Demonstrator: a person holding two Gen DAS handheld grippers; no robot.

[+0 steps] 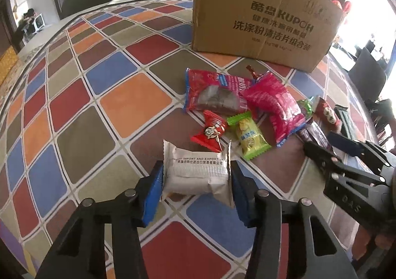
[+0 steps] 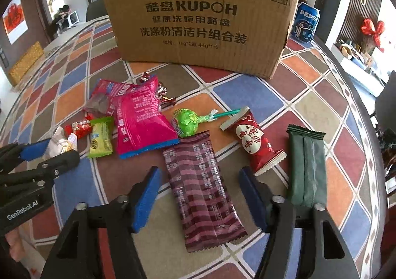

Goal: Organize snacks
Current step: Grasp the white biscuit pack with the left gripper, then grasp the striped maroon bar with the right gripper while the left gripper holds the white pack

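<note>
The left gripper [image 1: 196, 181] fingers clench the white packet [image 1: 196, 175] low on the tabletop [image 1: 99, 80], while right gripper [image 2: 199, 189] fingers, released, straddle the striped bar [image 2: 203, 189], its long axis toward 12 o'clock.

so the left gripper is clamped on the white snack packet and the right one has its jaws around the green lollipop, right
Not quite. The left gripper does clamp the white snack packet, but in the right wrist view the right gripper straddles the purple striped wrapper, pads apart from it. The green lollipop lies farther off.
</note>
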